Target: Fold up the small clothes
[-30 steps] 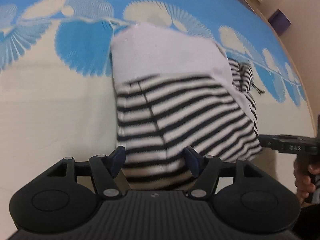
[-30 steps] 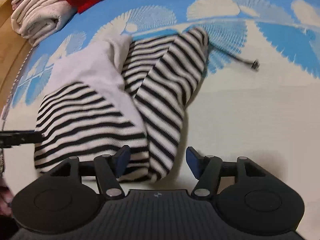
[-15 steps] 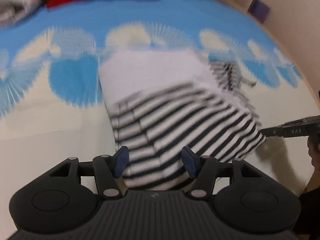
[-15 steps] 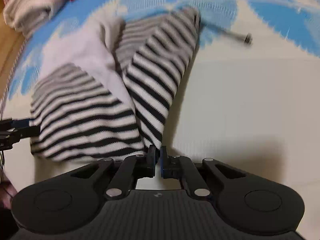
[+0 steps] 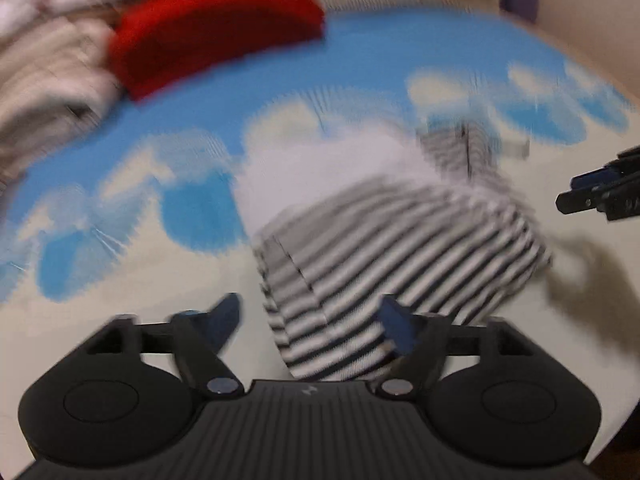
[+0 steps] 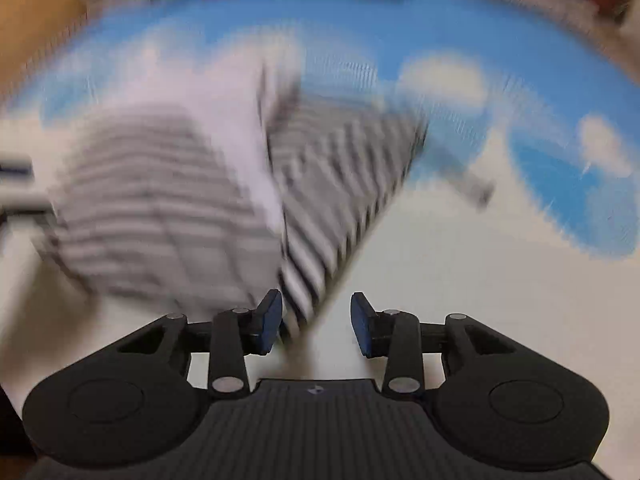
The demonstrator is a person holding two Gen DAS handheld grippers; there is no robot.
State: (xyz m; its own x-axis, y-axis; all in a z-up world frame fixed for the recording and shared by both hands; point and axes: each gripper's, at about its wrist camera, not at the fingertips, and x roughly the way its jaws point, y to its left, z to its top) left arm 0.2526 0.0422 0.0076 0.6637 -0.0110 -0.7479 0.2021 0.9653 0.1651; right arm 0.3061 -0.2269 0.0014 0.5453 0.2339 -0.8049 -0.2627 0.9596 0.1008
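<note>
- Standing spread wide, the left tongs (image 5: pixel 310 322) hold nothing; their jaws have just been opening, and the near hem of the striped garment (image 5: pixel 384 248) shows in the gap between the blue pads without either pad pressing on it.
- The right tongs (image 6: pixel 316 322) stand partly apart, jaws just opened from a tight close; the narrow striped end of the garment (image 6: pixel 308 216) lies just past the left pad, and blur hides whether it touches.
- The garment lies bunched on the bedspread (image 5: pixel 280 92), black-and-white stripes nearest both tongs, a plain white part (image 5: pixel 320 168) farther off.
- In the left view the right tongs (image 5: pixel 600 196) show at the right edge, just beside the garment's right corner.
- A dark cord (image 6: pixel 464 172) trails from the garment's far right tip.
- Cream bedspread lies bare to the right of the right tongs and to the left of the left tongs.
- A red cloth (image 5: pixel 212 28) and a pale folded stack (image 5: pixel 44 76) sit well apart at the far side.
</note>
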